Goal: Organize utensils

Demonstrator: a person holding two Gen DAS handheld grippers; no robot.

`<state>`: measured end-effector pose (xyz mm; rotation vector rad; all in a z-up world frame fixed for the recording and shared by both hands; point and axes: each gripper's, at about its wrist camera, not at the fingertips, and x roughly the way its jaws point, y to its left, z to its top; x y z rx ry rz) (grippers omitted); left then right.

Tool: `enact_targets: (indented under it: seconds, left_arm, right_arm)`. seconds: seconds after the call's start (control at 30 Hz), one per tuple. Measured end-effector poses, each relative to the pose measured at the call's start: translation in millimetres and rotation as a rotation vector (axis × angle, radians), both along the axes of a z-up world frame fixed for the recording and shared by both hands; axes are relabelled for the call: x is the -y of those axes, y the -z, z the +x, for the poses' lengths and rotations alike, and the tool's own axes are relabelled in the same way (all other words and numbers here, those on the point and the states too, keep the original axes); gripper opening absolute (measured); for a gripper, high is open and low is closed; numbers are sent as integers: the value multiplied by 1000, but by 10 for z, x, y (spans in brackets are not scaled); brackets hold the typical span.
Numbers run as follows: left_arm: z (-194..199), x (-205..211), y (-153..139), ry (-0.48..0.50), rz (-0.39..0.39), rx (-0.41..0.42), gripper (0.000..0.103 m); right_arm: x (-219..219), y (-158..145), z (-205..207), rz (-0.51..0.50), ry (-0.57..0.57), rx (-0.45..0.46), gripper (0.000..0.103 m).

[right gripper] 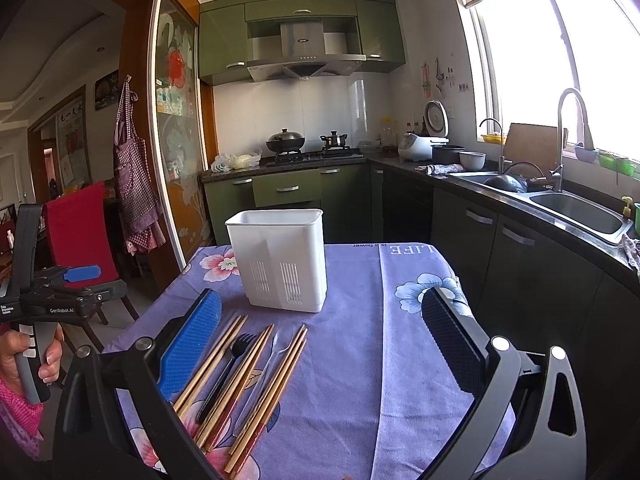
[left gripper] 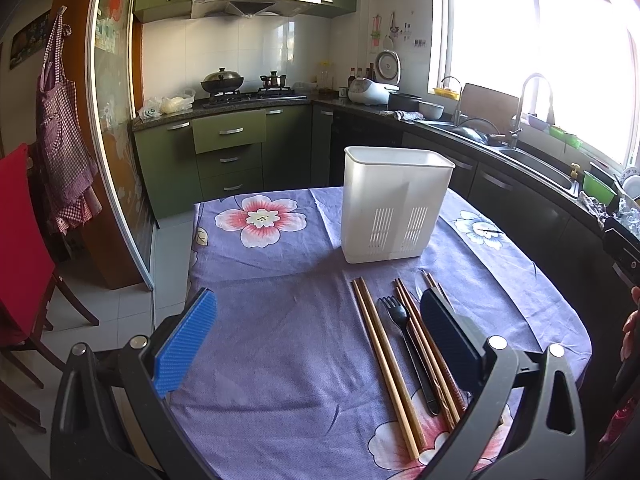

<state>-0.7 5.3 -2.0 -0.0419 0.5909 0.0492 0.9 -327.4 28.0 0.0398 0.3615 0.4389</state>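
Both the left gripper point(left gripper: 316, 344) and right gripper point(right gripper: 320, 344) are held spread wide and empty above the chopsticks point(right gripper: 224, 372) and black plastic fork point(right gripper: 230, 368), laid at six o'clock of the white utensil holder point(right gripper: 280, 258), presumably for easy picking.

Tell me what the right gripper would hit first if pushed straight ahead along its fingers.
Probably the purple tablecloth: the right gripper, open, points down at bare cloth, with the white utensil holder left of that line. Depth is uncertain.
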Motion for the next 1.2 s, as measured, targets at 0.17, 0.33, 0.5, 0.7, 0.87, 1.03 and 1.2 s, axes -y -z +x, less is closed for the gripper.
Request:
enact_targets:
  seconds: [0.17,0.33,0.5,0.7,0.87,1.03,1.2]
  left_arm:
    - [1,6,0,0,1,0,97]
    - [2,4,5,1,0,-1,97]
    - [2,6,15,1,0,-2,97]
    - [-1,12,29,1,2,-3,97]
    - [-2,19,39,3,2,-6,97]
    - [-4,23,47,3,2,-6,97]
    - [3,24,50,5,0,-11,97]
  right_arm:
    - [1,-3,2,-1,-1,0,99]
    - [12,11,7,0,3,-3,99]
    - [15,22,25,-1,4,-10,99]
    - [19,20,25,1,6,-11,99]
    - [23,21,34,1,7,-13,99]
    - [29,27,41,2,8,-16,99]
    - [48,31,65,0,12,-23,99]
